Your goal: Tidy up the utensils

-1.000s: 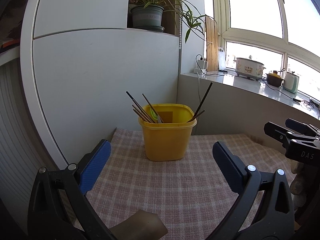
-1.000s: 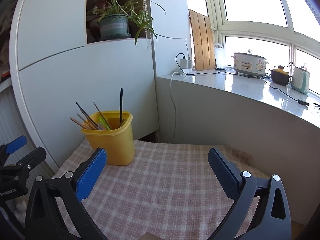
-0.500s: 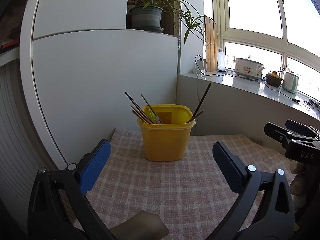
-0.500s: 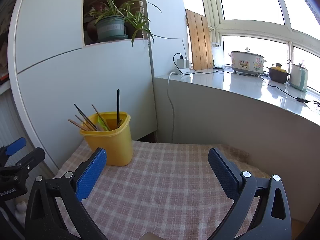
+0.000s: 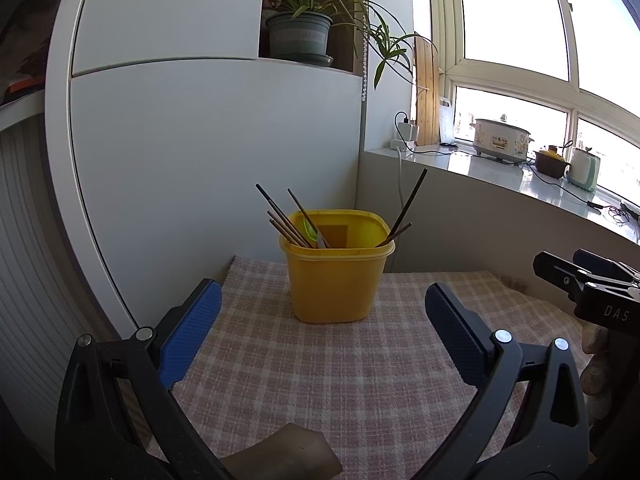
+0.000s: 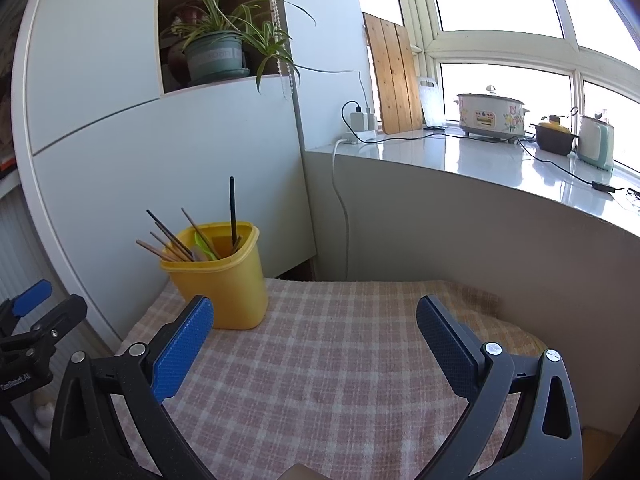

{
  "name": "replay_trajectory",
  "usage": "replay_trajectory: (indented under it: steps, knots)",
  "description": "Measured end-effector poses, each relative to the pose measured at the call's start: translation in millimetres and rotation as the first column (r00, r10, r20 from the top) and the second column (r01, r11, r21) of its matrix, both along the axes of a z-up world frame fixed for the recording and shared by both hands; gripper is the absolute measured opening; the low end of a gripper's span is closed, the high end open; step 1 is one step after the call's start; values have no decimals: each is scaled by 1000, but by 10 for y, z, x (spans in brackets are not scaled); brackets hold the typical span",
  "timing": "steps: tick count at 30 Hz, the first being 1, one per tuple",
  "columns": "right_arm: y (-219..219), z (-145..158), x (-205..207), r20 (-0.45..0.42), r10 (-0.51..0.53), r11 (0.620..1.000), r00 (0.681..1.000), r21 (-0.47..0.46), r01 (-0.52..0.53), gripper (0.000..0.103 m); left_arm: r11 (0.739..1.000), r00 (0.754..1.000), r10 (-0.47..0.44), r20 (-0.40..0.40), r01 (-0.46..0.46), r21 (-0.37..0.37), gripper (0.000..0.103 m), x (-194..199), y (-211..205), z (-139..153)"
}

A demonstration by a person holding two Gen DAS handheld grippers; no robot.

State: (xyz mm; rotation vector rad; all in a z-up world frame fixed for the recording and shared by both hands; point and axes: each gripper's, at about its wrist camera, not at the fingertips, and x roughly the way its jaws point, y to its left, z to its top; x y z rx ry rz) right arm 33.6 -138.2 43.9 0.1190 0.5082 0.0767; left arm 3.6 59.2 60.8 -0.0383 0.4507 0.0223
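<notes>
The left gripper [image 5: 322, 330] was spread wide with nothing between its blue-padded fingers [image 5: 188, 330], hovering above a pink-and-cream checked cloth [image 5: 340, 380]. Straight ahead of it, centred in the gap between the two fingers and beyond their tips, stood a yellow container [image 5: 334, 266] on the far part of the cloth. In that container the utensils were gathered: a bundle of brown chopsticks [image 5: 286, 224] leaned toward the gripper's left side, a single dark chopstick [image 5: 408, 206] slanted out to its right, and a green-handled piece [image 5: 309, 229] sat low among them, too hidden to name. Off to the left gripper's right, the tips of the right gripper [image 5: 588, 280] showed at the frame edge. The right gripper [image 6: 314, 346] was likewise opened wide and empty over the same cloth [image 6: 340, 380]. From it the yellow container [image 6: 224, 280] lay ahead and to the left, just past the tip of its left finger [image 6: 180, 348], with the dark chopstick [image 6: 232, 210] standing nearly upright. Farther left of that gripper, part of the left gripper [image 6: 32, 320] was visible. Beyond the container rose a white cabinet [image 5: 200, 140] holding a potted plant [image 5: 300, 36], and to the right ran a white counter [image 6: 480, 160] with a slow cooker [image 6: 490, 116] and a kettle [image 6: 596, 144].
</notes>
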Motion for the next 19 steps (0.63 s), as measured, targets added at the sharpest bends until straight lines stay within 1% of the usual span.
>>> replay_trajectory:
  steps: [13,19]
  knots:
    - [-34,-45,32,-27,-8,999,1000,35,9,101,1000,1000,7,-13,-7,-3,103,9,15,-32]
    - [-26,-56,40,-33,-9,999,999,41,10,101,1000,1000,14,-14,-15,-18,103,-14,40,-30]
